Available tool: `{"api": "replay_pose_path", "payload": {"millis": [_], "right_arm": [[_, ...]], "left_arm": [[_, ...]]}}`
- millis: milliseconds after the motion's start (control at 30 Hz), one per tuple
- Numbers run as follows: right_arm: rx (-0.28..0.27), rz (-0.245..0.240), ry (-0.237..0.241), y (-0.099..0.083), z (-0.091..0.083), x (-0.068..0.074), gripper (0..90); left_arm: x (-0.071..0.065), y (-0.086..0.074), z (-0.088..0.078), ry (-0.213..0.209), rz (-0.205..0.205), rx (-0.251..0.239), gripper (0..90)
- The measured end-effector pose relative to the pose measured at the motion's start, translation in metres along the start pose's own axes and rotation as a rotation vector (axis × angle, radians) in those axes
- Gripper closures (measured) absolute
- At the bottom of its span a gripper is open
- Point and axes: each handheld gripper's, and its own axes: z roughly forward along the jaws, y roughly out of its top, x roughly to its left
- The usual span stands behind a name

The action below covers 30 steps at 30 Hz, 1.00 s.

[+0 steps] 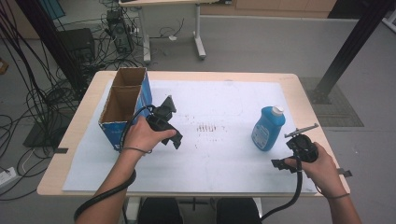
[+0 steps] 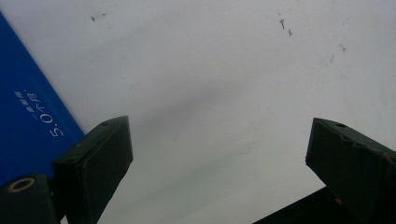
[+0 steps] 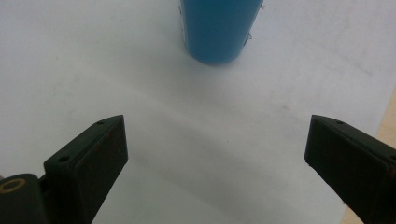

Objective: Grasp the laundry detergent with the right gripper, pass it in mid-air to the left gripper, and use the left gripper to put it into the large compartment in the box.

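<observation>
A blue bottle (image 1: 268, 128) with a white cap stands on the right part of the white sheet (image 1: 219, 154). My right gripper (image 1: 280, 163) is held just in front of it, near the table's front right corner. In the right gripper view the bottle's lower body (image 3: 217, 28) stands straight ahead, beyond my right gripper (image 3: 215, 140), whose jaws stand wide apart over bare sheet. My left gripper (image 1: 173, 140) hovers beside the blue cardboard box (image 1: 123, 109), which has two open-topped compartments. In the left gripper view my left gripper (image 2: 217, 140) is open and holds nothing, with the box wall (image 2: 28, 116) at the left.
The wooden table (image 1: 299, 88) shows around the sheet, and faint dark marks (image 1: 208, 127) dot the sheet's middle. Cables and equipment (image 1: 112, 32) lie on the floor behind the table. A black post (image 1: 345, 46) rises at the back right.
</observation>
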Motion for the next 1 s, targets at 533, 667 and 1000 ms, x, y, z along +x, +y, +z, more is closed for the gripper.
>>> {"api": "replay_pose_path", "payload": {"millis": [533, 667, 1000], "right_arm": [[-0.092, -0.01, 0.024, -0.005, 0.008, -0.003, 5.9], [-0.115, -0.004, 0.025, -0.006, 0.009, -0.005, 6.0], [-0.192, 0.004, 0.048, -0.01, 0.013, -0.008, 5.6]], "left_arm": [[0.002, -0.004, 0.001, 0.007, -0.004, -0.012, 7.7], [0.001, -0.004, 0.001, 0.011, 0.004, -0.01, 7.7], [-0.003, -0.003, -0.004, 0.011, 0.016, -0.027, 7.7]]}}
